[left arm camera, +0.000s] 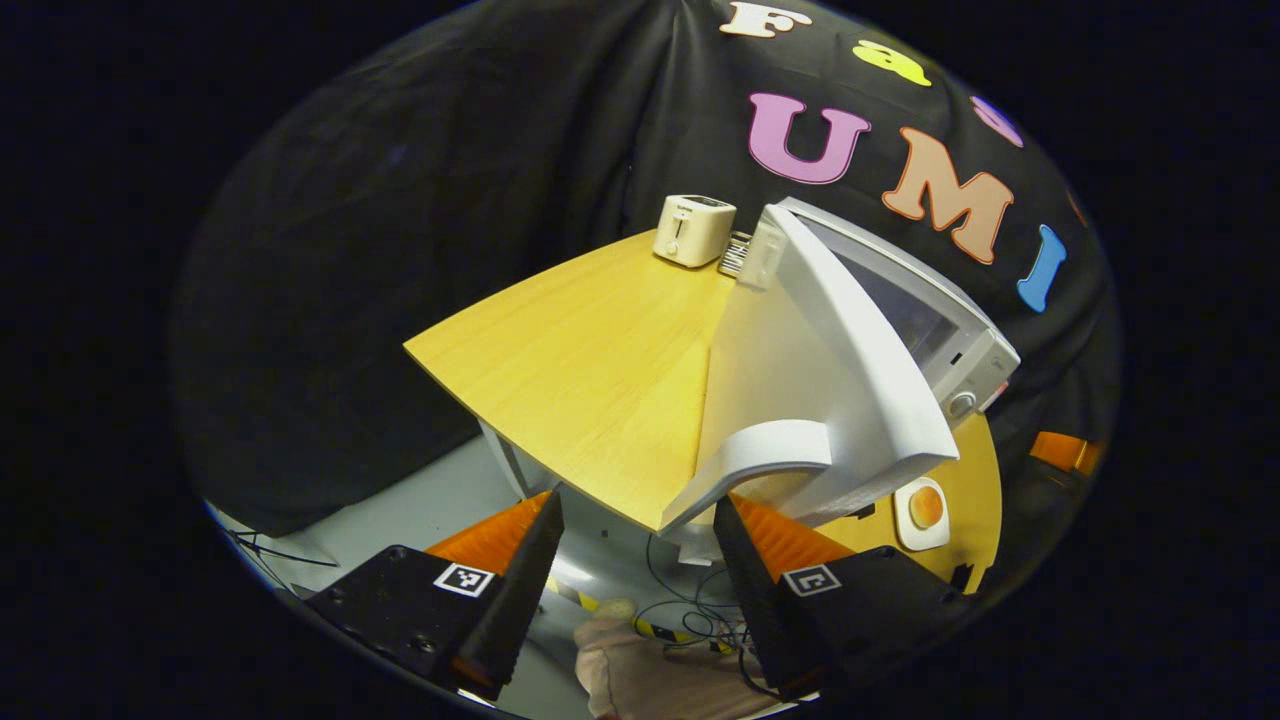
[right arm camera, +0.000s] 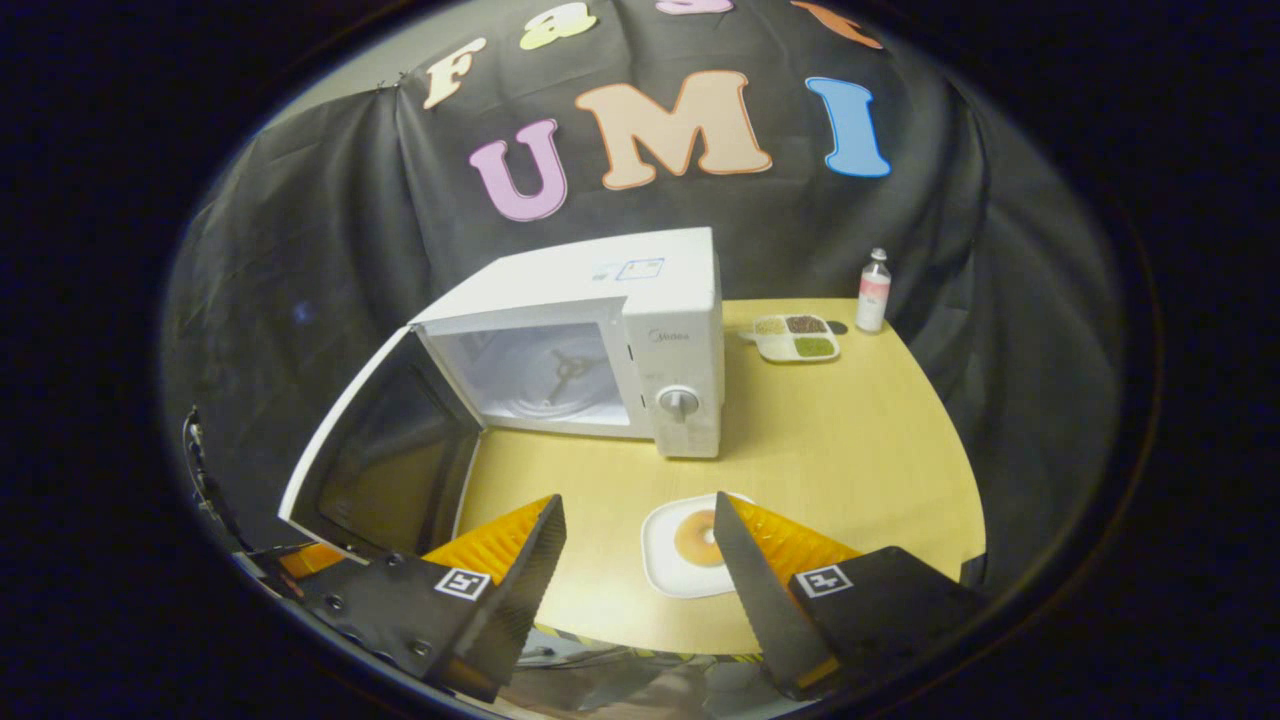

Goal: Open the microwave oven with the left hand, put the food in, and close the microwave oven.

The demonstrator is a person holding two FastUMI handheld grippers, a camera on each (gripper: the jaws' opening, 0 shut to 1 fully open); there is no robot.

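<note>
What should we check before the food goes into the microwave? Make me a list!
1. Microwave door swung open: ok.
2. Inside of the microwave free for the food: ok, just the turntable hub shows.
3. Plate of food on the table, in front of the right gripper: ok.
4. Right gripper jaws apart, ready to grab: ok.
5. Left gripper let go of the door handle: ok, jaws open below it.
6. Food is held: not ok.

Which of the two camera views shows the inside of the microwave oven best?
The right gripper view: the microwave oven faces the camera with its door swung open, so the cavity and its turntable hub are plain. In the left gripper view the open door stands edge-on and close, hiding nearly all of the cavity.
</note>
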